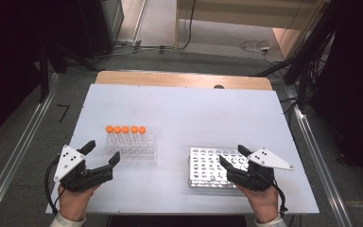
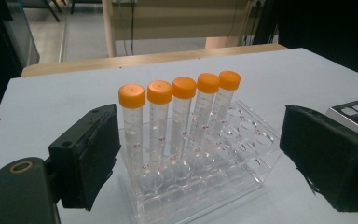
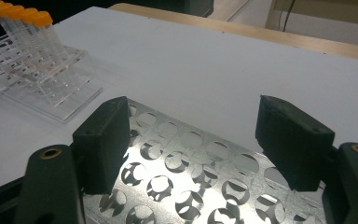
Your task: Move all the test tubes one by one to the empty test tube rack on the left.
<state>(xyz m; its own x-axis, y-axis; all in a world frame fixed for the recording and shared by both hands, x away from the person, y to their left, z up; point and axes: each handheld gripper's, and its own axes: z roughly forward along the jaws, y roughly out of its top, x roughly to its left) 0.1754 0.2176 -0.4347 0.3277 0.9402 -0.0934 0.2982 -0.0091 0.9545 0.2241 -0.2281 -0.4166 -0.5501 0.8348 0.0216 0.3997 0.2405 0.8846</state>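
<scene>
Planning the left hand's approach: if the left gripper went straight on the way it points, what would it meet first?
Most likely the clear rack holding five orange-capped tubes, dead ahead between the left gripper's open jaws. Depth is unclear; it might meet the rack's near edge before the tubes.

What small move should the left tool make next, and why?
Probably ease the left tool forward toward the nearest orange-capped tube in the clear rack. Its jaws stand wide open with nothing between them, short of the rack, and the five tubes stand upright in one row. The right tool hovers open over the metal rack.
</scene>
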